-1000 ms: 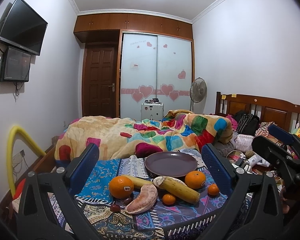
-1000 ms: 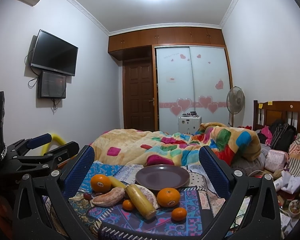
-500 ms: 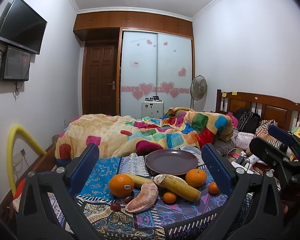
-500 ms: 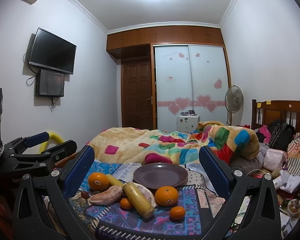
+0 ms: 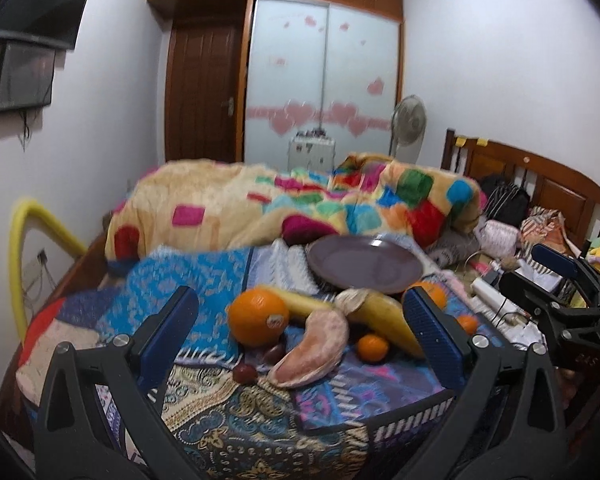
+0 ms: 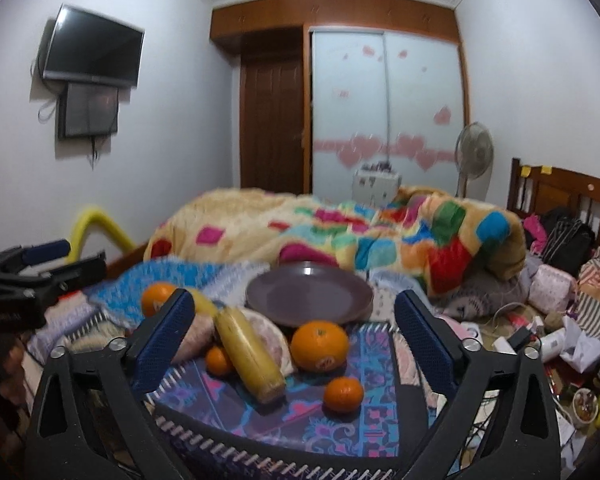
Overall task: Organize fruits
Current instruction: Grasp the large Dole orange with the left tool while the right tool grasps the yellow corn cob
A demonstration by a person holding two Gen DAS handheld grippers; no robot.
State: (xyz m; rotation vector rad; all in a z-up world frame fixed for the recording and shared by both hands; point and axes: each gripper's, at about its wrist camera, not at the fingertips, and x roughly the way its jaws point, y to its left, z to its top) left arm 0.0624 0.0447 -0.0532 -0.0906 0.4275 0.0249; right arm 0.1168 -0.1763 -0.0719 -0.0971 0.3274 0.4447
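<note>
On the patterned cloth [image 6: 364, 364] at lower centre we list: a purple plate [image 6: 309, 294], bare; in front of it a large orange [image 6: 319, 345], a banana [image 6: 247, 351], a small mandarin [image 6: 343, 394] and a pomelo segment [image 5: 312, 346], all off the plate. Our right gripper [image 6: 294, 334] frames this fruit, its jaws wide though just narrowing slightly, nothing gripped. Our left gripper [image 5: 300, 334] stands wide too, around a stickered orange [image 5: 257, 317], apart from it.
</note>
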